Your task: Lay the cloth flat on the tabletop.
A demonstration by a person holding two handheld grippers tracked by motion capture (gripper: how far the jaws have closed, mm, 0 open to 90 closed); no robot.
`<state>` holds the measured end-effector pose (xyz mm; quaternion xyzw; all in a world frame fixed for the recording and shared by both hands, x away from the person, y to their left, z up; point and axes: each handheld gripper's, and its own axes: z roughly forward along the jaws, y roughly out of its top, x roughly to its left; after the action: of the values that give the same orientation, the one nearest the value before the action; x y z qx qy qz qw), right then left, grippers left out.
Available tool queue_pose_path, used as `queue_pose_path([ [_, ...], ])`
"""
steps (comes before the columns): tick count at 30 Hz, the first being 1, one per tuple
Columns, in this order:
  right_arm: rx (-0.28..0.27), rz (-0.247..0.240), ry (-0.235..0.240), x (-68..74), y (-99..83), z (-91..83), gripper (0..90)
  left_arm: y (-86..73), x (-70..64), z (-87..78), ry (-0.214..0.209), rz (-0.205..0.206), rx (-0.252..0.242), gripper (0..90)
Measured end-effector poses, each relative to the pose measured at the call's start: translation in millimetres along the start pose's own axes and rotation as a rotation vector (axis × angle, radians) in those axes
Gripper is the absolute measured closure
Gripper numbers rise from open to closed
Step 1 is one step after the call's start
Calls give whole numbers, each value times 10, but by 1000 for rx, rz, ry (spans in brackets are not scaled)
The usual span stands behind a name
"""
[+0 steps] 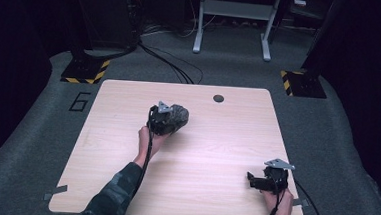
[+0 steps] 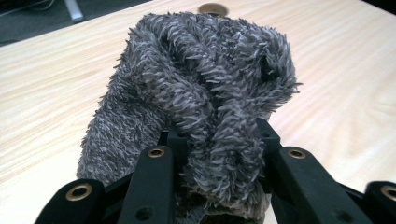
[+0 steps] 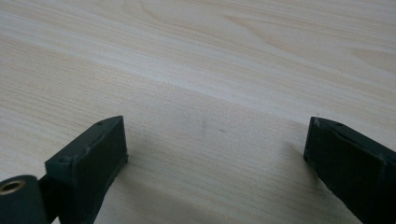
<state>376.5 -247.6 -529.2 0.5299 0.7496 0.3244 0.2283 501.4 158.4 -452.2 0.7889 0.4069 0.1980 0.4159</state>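
A bunched grey fuzzy cloth (image 1: 177,117) lies near the middle of the wooden table (image 1: 226,140). My left gripper (image 1: 161,120) is shut on it. In the left gripper view the black jaws pinch a fold of the grey cloth (image 2: 205,93), and the fabric bulges up in front of them. My right gripper (image 1: 255,181) rests near the table's front right corner, jaws wide apart. In the right gripper view the right gripper (image 3: 217,154) holds nothing, with bare wood between its pads (image 3: 98,149).
A dark round hole (image 1: 218,98) sits in the table near its far edge. Grey carpet surrounds the table, with cables (image 1: 171,64) and a white frame's legs (image 1: 233,25) beyond it. Yellow-black striped plates (image 1: 85,71) lie at the far corners.
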Motion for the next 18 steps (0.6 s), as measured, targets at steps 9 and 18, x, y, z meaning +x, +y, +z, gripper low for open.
queue_pose_path([
  [9, -1, 3, -1, 0, 0, -1, 62, -40, -337, -357, -51, 96, -10, 682],
  [18, -2, 1, -2, 0, 0, -1, 63, -463, -845, -530, -88, 141, 54, 671],
])
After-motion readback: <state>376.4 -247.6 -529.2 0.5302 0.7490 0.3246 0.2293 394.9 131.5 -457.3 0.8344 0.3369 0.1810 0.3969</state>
